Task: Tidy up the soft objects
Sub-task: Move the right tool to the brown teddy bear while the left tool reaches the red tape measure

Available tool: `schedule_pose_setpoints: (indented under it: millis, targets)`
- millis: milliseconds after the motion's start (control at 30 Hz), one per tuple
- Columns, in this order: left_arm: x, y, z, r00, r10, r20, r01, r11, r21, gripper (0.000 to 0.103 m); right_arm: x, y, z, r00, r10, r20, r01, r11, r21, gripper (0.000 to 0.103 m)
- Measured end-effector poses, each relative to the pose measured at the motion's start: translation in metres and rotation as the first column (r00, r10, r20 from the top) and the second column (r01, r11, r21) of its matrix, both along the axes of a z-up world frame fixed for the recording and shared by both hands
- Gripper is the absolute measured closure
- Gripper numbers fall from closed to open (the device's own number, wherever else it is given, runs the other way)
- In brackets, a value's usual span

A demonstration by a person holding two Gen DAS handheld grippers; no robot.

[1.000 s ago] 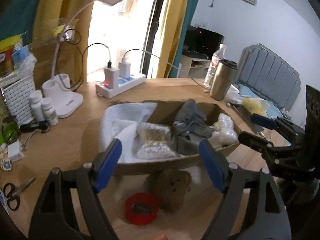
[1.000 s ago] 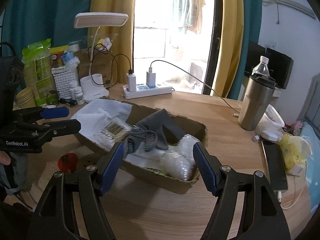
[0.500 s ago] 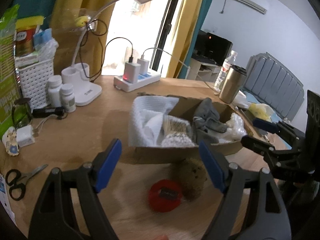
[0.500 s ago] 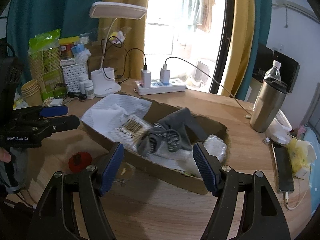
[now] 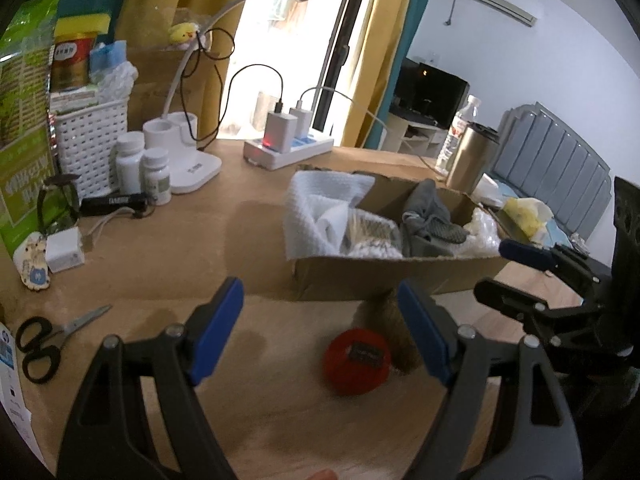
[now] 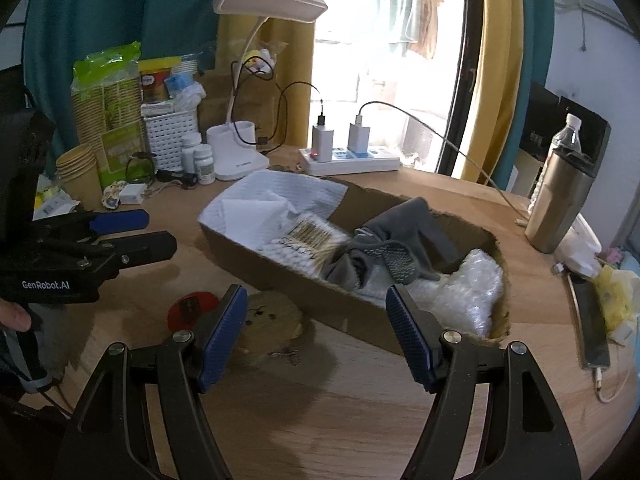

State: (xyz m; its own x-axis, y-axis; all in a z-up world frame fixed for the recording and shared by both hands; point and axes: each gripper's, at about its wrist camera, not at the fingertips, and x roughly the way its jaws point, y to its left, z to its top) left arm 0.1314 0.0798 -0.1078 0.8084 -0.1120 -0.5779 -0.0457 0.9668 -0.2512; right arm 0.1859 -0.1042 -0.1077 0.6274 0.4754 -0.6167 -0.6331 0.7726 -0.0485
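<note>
Cardboard box (image 6: 280, 268) is sitting mid-frame in the right view, already holding white towel (image 6: 276, 196), grey sock (image 6: 400, 240) and bubble wrap (image 6: 468, 292). Small plush bear (image 6: 268, 316) is lying lower left, touching the box wall. I'm holding left gripper (image 5: 320, 324) and right gripper (image 6: 316, 332) both spread, empty. Bear looks light, squashy; I'm judging its round middle the best place to pinch.

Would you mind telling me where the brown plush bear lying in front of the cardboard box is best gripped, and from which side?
I would pinch the brown plush bear across its rounded head, coming from above. It lies flat on the table, close against the cardboard box wall, with the red round object beside it, so a sideways approach looks crowded. Both grippers are open.
</note>
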Motion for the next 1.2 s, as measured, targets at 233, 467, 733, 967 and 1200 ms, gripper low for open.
schedule_pose_setpoints:
  millis: [233,467,733,967,1200]
  targets:
    - [-0.006,0.005,-0.011,1.0,-0.002,-0.023,0.001,1.0,-0.018,0.022,-0.002,0.015,-0.015,0.999,0.022,-0.036,-0.023,1.0,-0.009,0.028]
    - [-0.008,0.009,-0.021,0.999,0.0,-0.046,-0.001,1.0,-0.028,0.022,-0.001,0.03,-0.032,0.996,0.049,-0.074,-0.051,0.998,-0.021,0.028]
    - [-0.002,0.009,-0.031,0.997,-0.009,-0.079,0.006,0.999,-0.043,0.022,0.012,0.037,-0.047,0.991,0.045,-0.129,-0.051,0.998,-0.04,0.028]
    - [0.005,0.009,-0.036,0.993,-0.029,-0.115,0.023,0.998,-0.052,0.022,0.019,0.042,-0.054,0.983,0.045,-0.178,-0.054,0.997,-0.046,0.028]
    - [0.009,0.001,-0.039,0.988,-0.048,-0.149,0.044,0.998,-0.035,0.022,0.022,0.038,-0.055,0.978,0.044,-0.202,-0.052,0.998,-0.034,0.035]
